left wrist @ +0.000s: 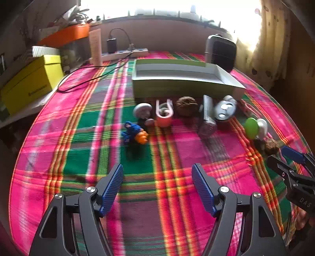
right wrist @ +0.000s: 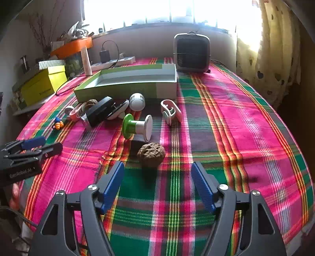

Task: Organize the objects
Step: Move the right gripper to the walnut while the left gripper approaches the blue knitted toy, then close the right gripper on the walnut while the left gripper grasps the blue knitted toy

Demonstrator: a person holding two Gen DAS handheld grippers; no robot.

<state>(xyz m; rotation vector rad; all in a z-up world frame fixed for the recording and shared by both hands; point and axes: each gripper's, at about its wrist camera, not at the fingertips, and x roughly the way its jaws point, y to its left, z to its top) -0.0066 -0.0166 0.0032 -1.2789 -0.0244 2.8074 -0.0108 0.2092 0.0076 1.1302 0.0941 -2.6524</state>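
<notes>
— Blue pads of the right hand-held gripper (right wrist: pixel 157 187) are spread wide, holding nothing. What sits just ahead?

— One bumpy brown ball (right wrist: pixel 151 154) on the checked desk (right wrist: pixel 236 128). Left hand-held gripper (left wrist: pixel 157 189) is spread too. Small toys lie beside the open green box (left wrist: pixel 187 78).

A lived-in home room: ahead of the tongs a plaid tablecloth (right wrist: pixel 226 110) covers the table, with a heart-patterned curtain (right wrist: pixel 275 59) far right by the bright window (right wrist: pixel 157 11), and a small heater (right wrist: pixel 192 53) beyond.
</notes>
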